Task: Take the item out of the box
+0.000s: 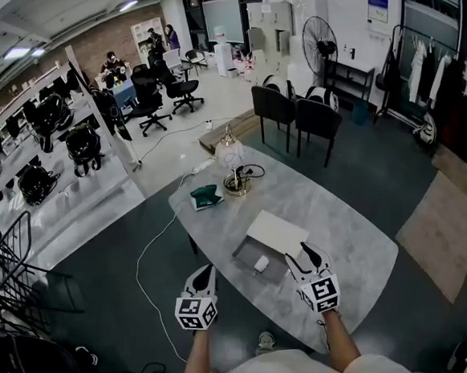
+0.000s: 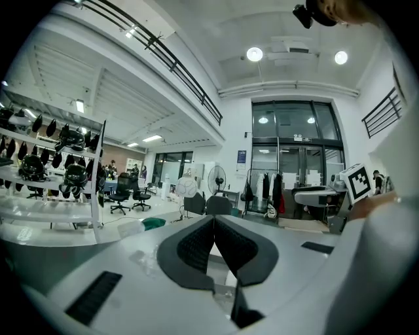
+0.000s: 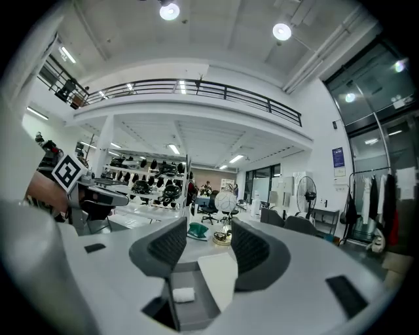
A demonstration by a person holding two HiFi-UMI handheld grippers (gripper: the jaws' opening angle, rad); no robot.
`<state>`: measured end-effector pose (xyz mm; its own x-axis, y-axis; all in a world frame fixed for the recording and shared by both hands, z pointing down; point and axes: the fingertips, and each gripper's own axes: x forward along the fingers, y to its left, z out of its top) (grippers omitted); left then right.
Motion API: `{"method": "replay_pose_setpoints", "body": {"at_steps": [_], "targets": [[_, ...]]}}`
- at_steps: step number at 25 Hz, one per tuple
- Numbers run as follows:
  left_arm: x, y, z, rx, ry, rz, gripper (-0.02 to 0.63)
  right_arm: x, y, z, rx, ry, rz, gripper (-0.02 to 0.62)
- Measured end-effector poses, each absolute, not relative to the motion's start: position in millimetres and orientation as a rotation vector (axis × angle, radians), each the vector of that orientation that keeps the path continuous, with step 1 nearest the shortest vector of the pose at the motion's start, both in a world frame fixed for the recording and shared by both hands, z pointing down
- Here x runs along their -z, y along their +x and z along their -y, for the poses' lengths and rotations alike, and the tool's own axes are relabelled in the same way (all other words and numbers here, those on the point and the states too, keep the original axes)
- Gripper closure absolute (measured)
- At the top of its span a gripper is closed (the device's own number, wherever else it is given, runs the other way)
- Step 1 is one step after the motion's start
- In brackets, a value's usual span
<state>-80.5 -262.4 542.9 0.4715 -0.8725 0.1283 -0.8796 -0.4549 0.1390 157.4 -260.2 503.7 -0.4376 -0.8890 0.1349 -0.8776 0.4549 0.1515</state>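
The small white item (image 1: 261, 263) is lying inside the open grey box (image 1: 243, 256) on the table (image 1: 342, 237), while the right gripper (image 1: 302, 258) is hovering just beside the box with jaws spread and the left gripper (image 1: 202, 275) is hanging near the table's edge with jaws pressed together

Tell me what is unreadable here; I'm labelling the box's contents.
White item in the grey box: too small in the head view, featureless in the right gripper view.
Box in the left gripper view: mostly hidden behind the shut left hand-held gripper.
Box's near end, right gripper view: hidden under the open right hand-held gripper.
Green object: too small.
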Motion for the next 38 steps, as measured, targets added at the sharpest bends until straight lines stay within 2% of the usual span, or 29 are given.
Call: {"method": "replay_pose_setpoints", "body": {"at_steps": [38], "targets": [[-594.7, -94.4, 377.7, -0.144, 2.473, 1.413, 0.591, -571.8, 131.0, 361.3, -0.103, 1.470, 2.401, 0.393]]}}
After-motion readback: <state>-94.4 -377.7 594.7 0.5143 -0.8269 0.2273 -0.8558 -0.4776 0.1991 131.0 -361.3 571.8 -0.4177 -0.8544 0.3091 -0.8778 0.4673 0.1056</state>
